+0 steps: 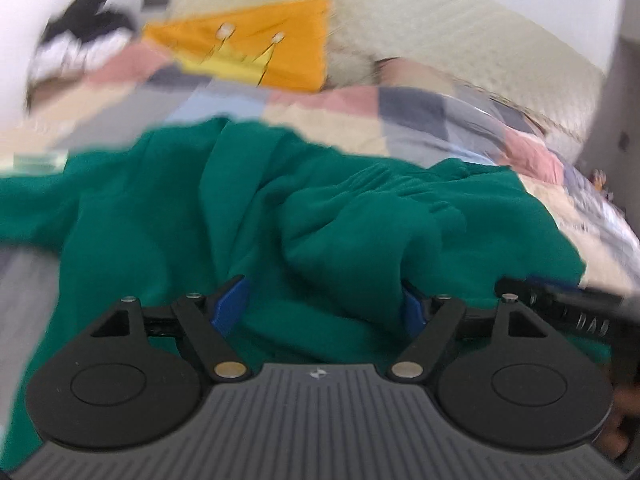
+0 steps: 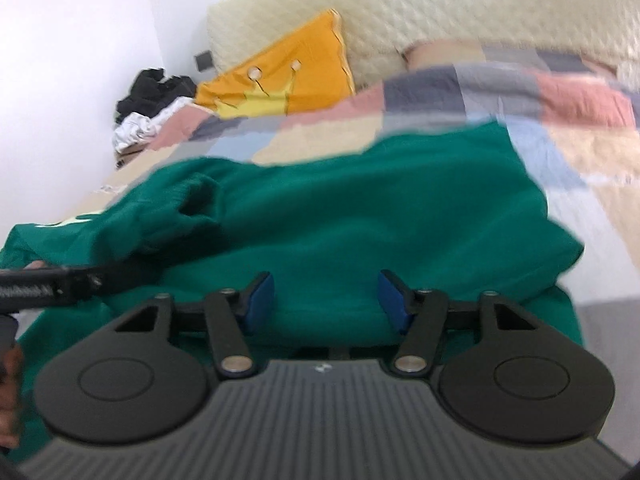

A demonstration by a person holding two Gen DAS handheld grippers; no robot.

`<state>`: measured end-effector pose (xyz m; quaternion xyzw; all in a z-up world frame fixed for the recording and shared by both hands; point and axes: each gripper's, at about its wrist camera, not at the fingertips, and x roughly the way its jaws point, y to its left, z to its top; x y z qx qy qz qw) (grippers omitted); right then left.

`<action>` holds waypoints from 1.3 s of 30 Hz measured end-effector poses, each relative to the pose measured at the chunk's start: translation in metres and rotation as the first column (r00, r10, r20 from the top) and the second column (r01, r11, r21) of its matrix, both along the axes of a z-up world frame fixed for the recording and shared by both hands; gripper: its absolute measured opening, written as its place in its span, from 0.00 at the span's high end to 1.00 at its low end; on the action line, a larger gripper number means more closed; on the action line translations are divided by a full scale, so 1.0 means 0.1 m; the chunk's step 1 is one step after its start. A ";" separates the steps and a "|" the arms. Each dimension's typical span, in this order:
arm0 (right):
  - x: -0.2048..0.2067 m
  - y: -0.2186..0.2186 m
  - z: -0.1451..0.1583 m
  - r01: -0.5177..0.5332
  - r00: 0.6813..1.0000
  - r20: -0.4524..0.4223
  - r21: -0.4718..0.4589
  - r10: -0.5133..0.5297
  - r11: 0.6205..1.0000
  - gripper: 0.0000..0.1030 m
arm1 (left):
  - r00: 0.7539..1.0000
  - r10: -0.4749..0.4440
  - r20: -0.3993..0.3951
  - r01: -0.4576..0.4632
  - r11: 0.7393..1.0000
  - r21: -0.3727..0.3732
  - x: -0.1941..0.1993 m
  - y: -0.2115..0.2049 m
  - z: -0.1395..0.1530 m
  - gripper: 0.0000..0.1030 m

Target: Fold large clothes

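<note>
A large green sweater [image 1: 248, 216] lies rumpled on the bed; a cuffed sleeve [image 1: 392, 188] is bunched at its middle. It also shows in the right wrist view [image 2: 360, 216], its sleeve cuff [image 2: 196, 192] at left. My left gripper [image 1: 324, 304] is open, its blue pads [image 1: 230, 304] low over the near part of the sweater, with a fold of cloth rising between them. My right gripper [image 2: 326, 300] is open over the sweater's near edge. The right gripper's black body [image 1: 568, 308] shows at the right of the left wrist view, the left gripper's [image 2: 52, 280] at the left of the right wrist view.
The bed has a patchwork quilt [image 2: 440, 92] of pink, grey, beige and blue squares. An orange cushion [image 2: 288, 76] leans on a cream padded headboard [image 2: 440, 12]. Black and white clothes [image 2: 148, 104] are piled by the white wall at far left.
</note>
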<state>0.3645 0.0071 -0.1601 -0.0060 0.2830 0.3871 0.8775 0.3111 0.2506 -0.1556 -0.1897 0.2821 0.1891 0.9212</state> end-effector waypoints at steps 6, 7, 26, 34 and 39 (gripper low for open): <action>0.02 0.01 -0.08 0.012 1.000 -0.017 -0.014 -0.012 1.000 0.44 | 0.999 0.042 0.012 -0.041 0.999 -0.031 -0.07 0.11 0.00 0.20; 0.00 0.01 -0.07 0.013 1.000 -0.011 -0.019 -0.013 1.000 0.44 | 0.999 0.050 0.011 -0.050 0.999 -0.015 -0.08 0.10 0.01 0.20; -0.07 -0.01 -0.17 0.038 0.999 0.010 -0.048 -0.038 0.998 0.44 | 0.969 0.238 -0.069 -0.238 0.971 0.009 -0.58 0.17 0.12 0.20; -0.10 0.09 -0.23 0.042 0.998 0.041 -0.091 -0.039 0.995 0.44 | 0.954 0.237 -0.184 -0.246 0.969 -0.026 -0.42 0.31 -0.12 0.20; -0.13 0.10 -0.19 0.046 0.998 0.044 -0.096 -0.042 0.994 0.44 | 0.960 0.217 -0.175 -0.222 0.975 -0.008 -0.46 0.27 -0.09 0.20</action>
